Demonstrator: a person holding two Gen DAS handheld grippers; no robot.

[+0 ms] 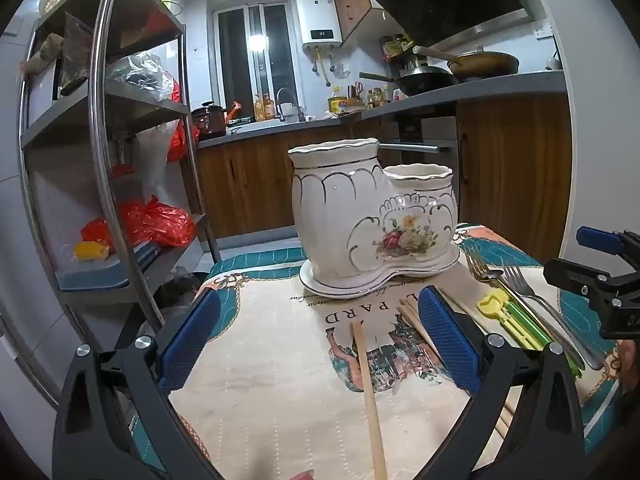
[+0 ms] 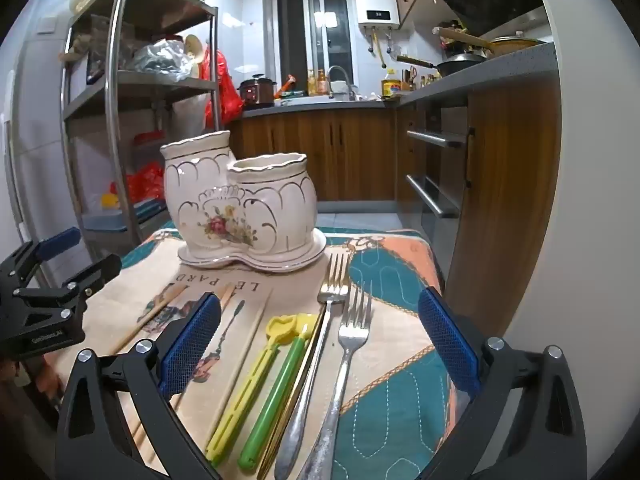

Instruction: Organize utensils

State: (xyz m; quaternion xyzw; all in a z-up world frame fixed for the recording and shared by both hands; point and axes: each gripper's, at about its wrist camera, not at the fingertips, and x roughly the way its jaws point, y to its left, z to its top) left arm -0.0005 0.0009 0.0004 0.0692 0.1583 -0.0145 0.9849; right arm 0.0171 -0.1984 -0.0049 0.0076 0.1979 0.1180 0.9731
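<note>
Utensils lie loose on a printed tablecloth (image 2: 400, 280) in front of a white ceramic holder (image 2: 240, 212), none of them in it. Holder: two joined cups on a matching saucer, the taller cup on the left and the lower one on the right in the right wrist view, with a flower motif on the near face; it stands at the far middle of the cloth.

Right gripper (image 2: 320, 344): jaws spread wide with nothing between the blue pads, held above the near edge of the cloth. Below and between its fingers lie, from left to right, a yellow clip stick (image 2: 248, 380), a green clip stick (image 2: 276, 392), a thin gold-coloured utensil (image 2: 298, 384), and two steel forks (image 2: 344, 360) with tines pointing toward the holder. The sticks and forks lie side by side, nearly parallel, handles toward the camera.

Left gripper (image 1: 320, 340): jaws likewise wide apart and holding nothing, hovering over the left part of the cloth. One wooden chopstick (image 1: 370, 400) lies on the cloth between its fingers, running near to far; further chopsticks (image 1: 416, 320) lie just beside the right finger, partly hidden by it. From this view the forks and coloured sticks appear at the right, with the right gripper at the far right edge.

Background: a metal shelf rack (image 1: 120, 120) on the left, wooden cabinets (image 2: 340, 152) and a grey counter (image 1: 460, 96) with pans on the far right.
</note>
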